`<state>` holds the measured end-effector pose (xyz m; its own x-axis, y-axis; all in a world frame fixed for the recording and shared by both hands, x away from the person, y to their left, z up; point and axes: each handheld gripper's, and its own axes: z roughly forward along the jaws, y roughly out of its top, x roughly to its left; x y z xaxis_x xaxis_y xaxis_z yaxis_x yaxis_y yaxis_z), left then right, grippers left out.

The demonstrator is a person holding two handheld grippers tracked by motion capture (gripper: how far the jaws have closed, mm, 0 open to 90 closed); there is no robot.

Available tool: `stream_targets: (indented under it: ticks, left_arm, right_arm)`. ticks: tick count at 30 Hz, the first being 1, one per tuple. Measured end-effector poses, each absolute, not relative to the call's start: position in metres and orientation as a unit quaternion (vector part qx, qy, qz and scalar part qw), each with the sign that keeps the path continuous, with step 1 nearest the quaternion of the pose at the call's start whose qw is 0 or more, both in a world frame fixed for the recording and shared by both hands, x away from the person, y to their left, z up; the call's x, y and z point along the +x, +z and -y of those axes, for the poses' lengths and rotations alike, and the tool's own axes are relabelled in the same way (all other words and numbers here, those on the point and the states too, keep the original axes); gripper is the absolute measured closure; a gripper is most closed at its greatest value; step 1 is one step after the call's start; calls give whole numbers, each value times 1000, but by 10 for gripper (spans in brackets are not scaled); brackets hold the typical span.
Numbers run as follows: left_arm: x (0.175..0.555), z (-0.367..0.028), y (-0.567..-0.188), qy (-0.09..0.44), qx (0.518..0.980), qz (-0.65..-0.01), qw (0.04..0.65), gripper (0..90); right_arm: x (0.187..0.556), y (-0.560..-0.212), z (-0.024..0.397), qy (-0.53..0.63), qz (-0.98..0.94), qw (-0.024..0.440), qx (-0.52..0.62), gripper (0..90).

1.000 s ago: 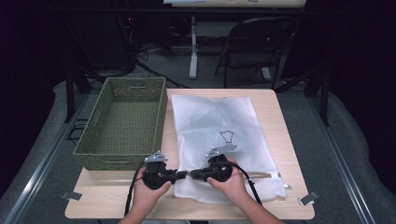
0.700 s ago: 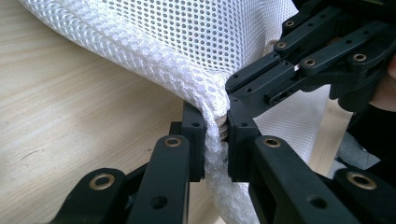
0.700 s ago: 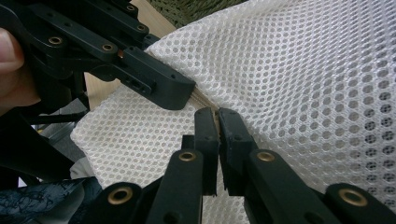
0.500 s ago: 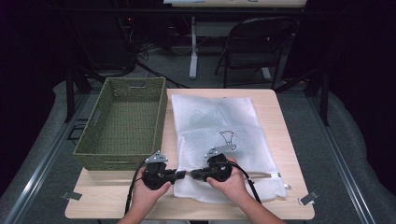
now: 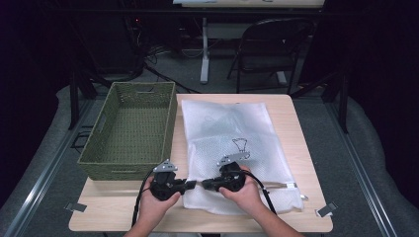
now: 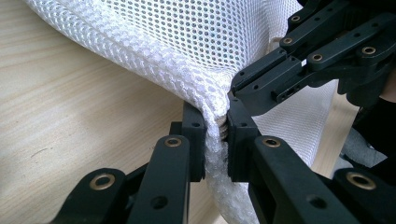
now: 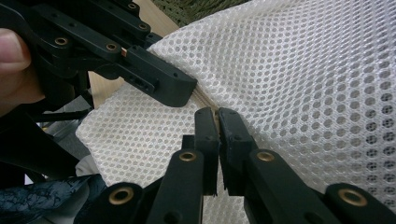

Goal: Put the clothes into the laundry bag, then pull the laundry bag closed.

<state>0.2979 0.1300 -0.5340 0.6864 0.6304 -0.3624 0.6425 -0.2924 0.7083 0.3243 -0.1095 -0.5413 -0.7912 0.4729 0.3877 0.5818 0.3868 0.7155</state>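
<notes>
The table (image 5: 291, 143) is evenly lit against dark surroundings; both gripper views blur up close.

Both forearms come in from the bottom of the high view, hands low and close together near the table's front edge. The left hand (image 5: 157, 206) wraps around the black two-jaw left gripper (image 6: 215, 122), jaws clamped tight. The right hand (image 5: 243, 193) holds the black two-jaw right gripper (image 7: 218, 122), jaws pinched together too. The two grippers point at each other, tips nearly touching.
</notes>
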Motion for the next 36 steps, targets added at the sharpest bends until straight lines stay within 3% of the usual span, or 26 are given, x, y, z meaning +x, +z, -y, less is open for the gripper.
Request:
stream_targets:
  ticks: [36]
  left_arm:
    - [295,-126,-529,10,807,-405,430,818]
  right_arm:
    - [326,-540,109,-452,829,66,-323,871]
